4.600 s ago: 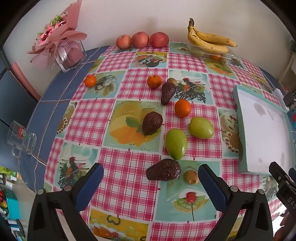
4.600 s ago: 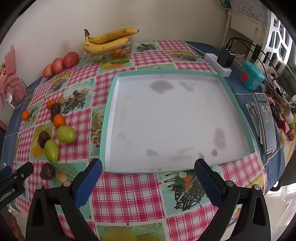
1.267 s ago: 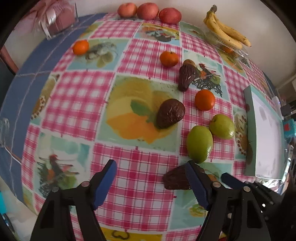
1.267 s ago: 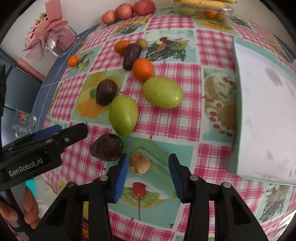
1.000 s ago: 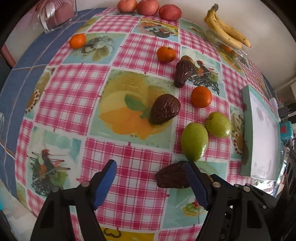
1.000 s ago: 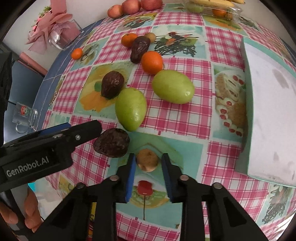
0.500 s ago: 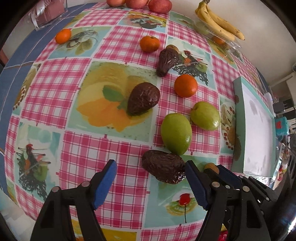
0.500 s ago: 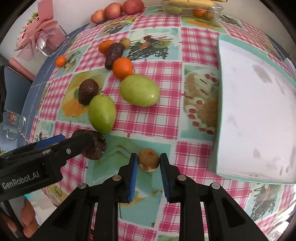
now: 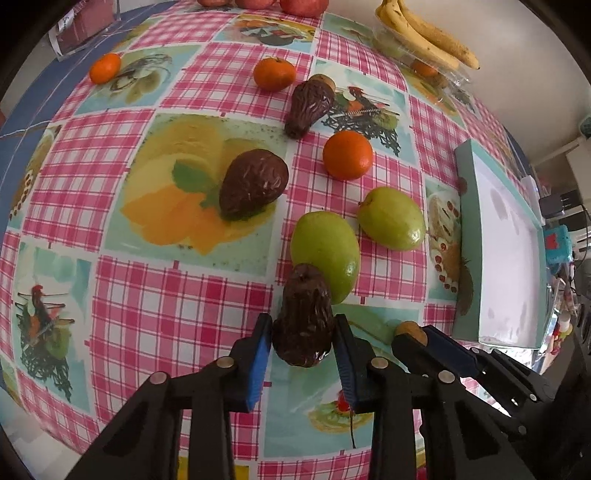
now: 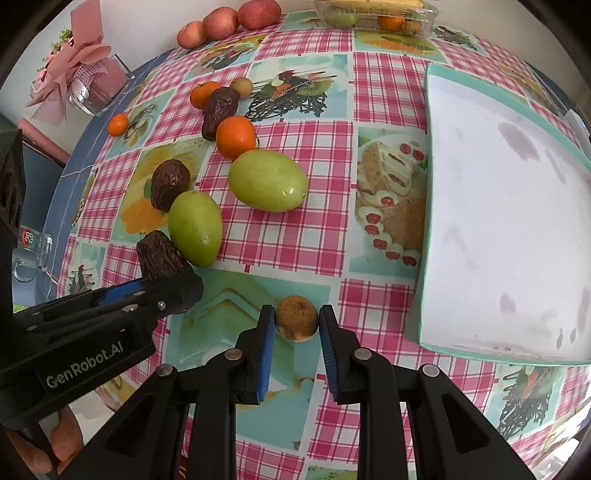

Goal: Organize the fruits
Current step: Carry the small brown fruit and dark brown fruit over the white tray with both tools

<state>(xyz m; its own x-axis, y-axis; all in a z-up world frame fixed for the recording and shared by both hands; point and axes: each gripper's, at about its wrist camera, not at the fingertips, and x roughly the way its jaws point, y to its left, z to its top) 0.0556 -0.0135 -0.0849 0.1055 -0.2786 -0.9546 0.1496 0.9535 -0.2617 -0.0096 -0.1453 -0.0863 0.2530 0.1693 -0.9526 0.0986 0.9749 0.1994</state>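
The dark brown wrinkled fruit (image 9: pixel 303 325) sits pinched between the blue-padded jaws of the left gripper (image 9: pixel 302 341), at the near edge of the fruit cluster and touching the nearer oval green fruit (image 9: pixel 327 254). Just to its right, the small round tan fruit (image 10: pixel 297 318) is pinched in the jaws of the right gripper (image 10: pixel 297 325), low over the pink-checked picture tablecloth covering the surface (image 10: pixel 295 240). A second green fruit (image 10: pixel 267 181) lies farther back to the right, with an orange mandarin (image 10: pixel 236 136) behind it. Two more dark brown fruits (image 9: pixel 253 188) lie to the left and farther back. The shallow white tray with a teal rim (image 10: pixel 495 214) stands at the right. Bananas (image 9: pixel 424 33) and red apples (image 10: pixel 229 20) line the far edge.
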